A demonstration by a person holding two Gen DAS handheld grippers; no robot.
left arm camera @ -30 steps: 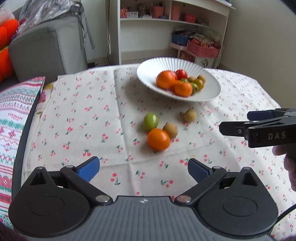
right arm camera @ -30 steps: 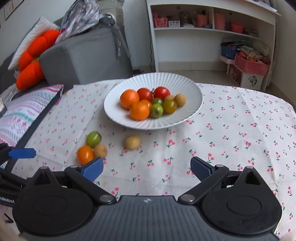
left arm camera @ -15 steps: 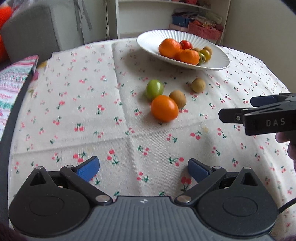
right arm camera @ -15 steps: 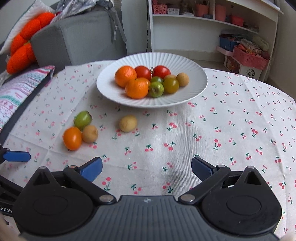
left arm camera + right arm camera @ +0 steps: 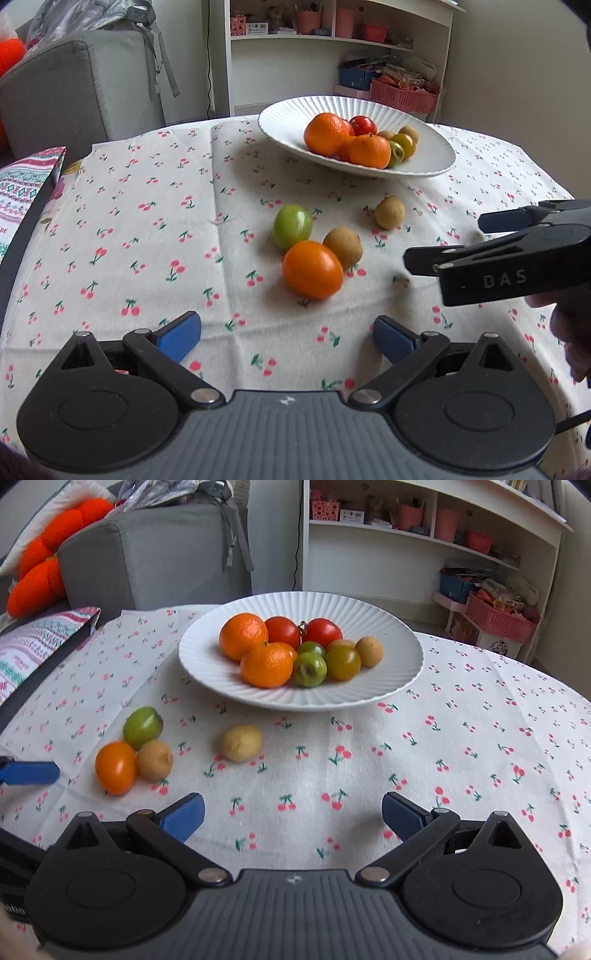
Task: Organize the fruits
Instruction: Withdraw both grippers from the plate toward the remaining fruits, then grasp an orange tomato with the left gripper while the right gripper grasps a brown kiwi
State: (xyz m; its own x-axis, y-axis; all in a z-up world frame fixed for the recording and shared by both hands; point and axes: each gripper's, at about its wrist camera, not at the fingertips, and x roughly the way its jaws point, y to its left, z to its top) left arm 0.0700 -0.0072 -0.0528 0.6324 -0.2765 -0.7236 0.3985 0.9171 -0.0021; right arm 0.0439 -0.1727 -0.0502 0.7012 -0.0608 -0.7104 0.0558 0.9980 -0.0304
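Note:
Loose on the cherry-print cloth lie an orange tomato [image 5: 312,269] [image 5: 115,767], a green fruit [image 5: 291,227] [image 5: 142,727] and a brown fruit [image 5: 343,247] [image 5: 155,759], all touching. A fourth, yellowish fruit [image 5: 389,218] [image 5: 242,743] lies apart. Behind them a white ribbed plate [image 5: 288,122] [image 5: 207,672] holds oranges, tomatoes and small fruits. My left gripper [image 5: 286,336] hovers just short of the orange tomato, its jaws closing on nothing. My right gripper [image 5: 292,814] [image 5: 447,242] is open and empty, facing the yellowish fruit.
A grey sofa [image 5: 155,554] with orange cushions [image 5: 44,572] stands behind the table at the left. A white shelf unit [image 5: 424,535] with baskets lines the back wall. A patterned cloth [image 5: 22,184] lies off the table's left edge. A hand [image 5: 569,332] holds the right gripper.
Both grippers have sunk toward the table and come closer to the loose fruits, which now look larger. No fruit has moved.

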